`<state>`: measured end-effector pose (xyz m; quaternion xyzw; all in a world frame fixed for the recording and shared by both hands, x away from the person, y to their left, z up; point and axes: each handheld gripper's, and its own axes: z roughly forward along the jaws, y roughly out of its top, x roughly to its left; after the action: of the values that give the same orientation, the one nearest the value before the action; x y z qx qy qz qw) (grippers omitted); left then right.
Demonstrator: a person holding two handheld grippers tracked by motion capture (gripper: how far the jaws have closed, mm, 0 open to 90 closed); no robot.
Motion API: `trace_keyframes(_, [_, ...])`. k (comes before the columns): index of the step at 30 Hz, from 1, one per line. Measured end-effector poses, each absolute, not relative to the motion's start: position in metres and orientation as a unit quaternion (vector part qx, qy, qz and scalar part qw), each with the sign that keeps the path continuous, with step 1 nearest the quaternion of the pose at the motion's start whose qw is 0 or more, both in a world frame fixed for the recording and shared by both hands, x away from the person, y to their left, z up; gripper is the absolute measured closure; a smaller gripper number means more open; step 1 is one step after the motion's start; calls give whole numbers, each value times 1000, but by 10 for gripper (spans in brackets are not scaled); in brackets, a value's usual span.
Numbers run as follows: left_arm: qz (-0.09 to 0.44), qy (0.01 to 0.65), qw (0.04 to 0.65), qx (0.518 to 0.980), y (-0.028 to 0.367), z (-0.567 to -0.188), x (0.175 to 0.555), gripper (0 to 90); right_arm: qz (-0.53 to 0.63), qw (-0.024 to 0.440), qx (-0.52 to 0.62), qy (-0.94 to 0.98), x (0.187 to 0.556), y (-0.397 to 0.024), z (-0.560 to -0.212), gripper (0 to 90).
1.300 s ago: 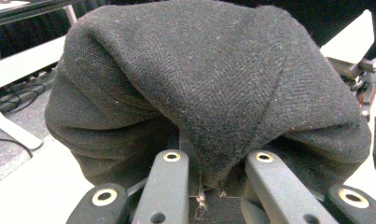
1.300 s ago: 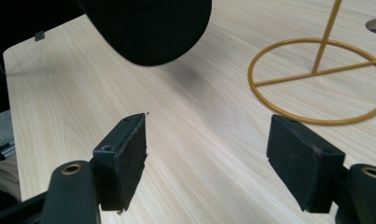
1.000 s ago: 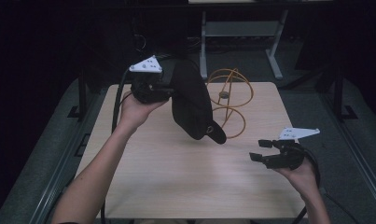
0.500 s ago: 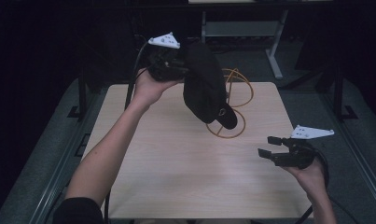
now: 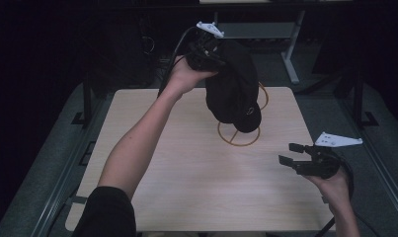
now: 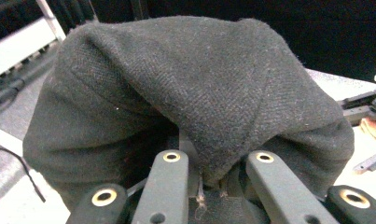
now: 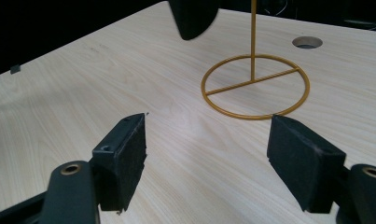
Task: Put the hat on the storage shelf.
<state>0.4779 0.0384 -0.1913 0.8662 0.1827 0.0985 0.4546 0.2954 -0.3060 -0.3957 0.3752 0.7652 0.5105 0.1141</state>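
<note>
High view: the left claw is raised above the far edge of the bench, clenched on the edge of a black cap. The cap hangs down from it in the air, brim lowest, in front of a gold wire stand. The stand's ring base rests on the bench right of centre, toward the far side. The left forearm reaches across the bench from the near left. The right claw is held just off the near right edge of the bench, pointing left, jaws parted with nothing between them, well apart from cap and stand.

Left gripper view: the cap bulges large just ahead of the jaws; dark woven cloth, folded. A pinch of its edge is gripped where the two jaws meet at the bottom. A strip of pale bench shows at right behind the cap.

Right gripper view: the right claw is released, its padded jaws wide apart over bare bench. Beyond them stands the stand, its ring base with a crossbar flat on the wood and a thin upright rod rising from the crossbar. The tip of the cap hangs at the top, left of the rod, clear of the bench. A round hole lies in the bench farther off.
</note>
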Motion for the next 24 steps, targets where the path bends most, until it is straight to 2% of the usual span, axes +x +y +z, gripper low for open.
trace_keyframes(8, [78, 202, 456, 863, 20, -198, 498, 819, 514, 115, 385, 758, 295, -312, -397, 280])
trace_keyframes(14, [83, 199, 443, 870, 4, -200, 502, 805, 514, 113, 392, 755, 296, -315, -402, 281])
trace_keyframes(20, [53, 218, 435, 872, -25, -219, 515, 739, 510, 104, 395, 757, 299, -314, -408, 288])
trace_keyframes(24, [42, 225, 449, 864, -37, -226, 517, 649, 504, 100, 397, 761, 299, -313, -412, 290])
